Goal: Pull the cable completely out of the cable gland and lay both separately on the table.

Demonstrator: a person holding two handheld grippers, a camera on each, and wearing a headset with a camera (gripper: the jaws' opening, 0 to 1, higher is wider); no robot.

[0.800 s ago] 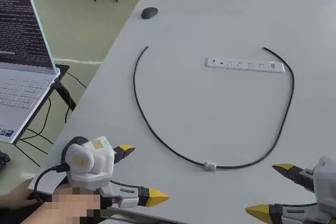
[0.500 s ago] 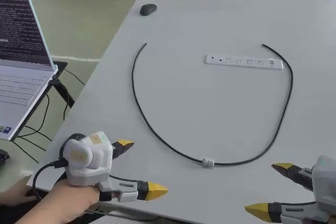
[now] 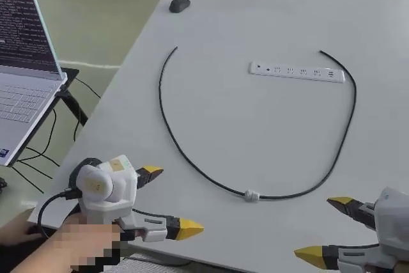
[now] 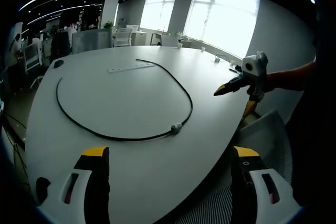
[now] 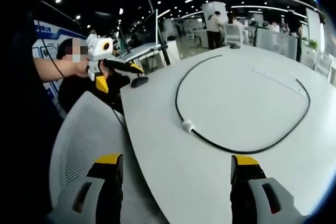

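Yellow-tipped fingers [image 3: 188, 227] of the left gripper [image 3: 172, 198] stand wide apart, holding nothing, at 7 o'clock in the head view, over the near edge of the white table [image 3: 255, 126]. The right gripper [image 3: 323, 228], at 5 o'clock, is spread just as wide and also empty. Between them, at 6 o'clock of its loop, the small white cable gland [image 3: 252, 195] sits on the thin black cable [image 3: 159, 91], apparently threaded on it, though it is too small to be sure. The cable lies flat in a broad U, its two ends pointing toward 12 o'clock. A white power strip [image 3: 297, 72] lies inside the U at 1 o'clock from the gland. A dark computer mouse [image 3: 179, 5] rests at 11 o'clock, and an open laptop [image 3: 22, 49] stands at 9 o'clock.
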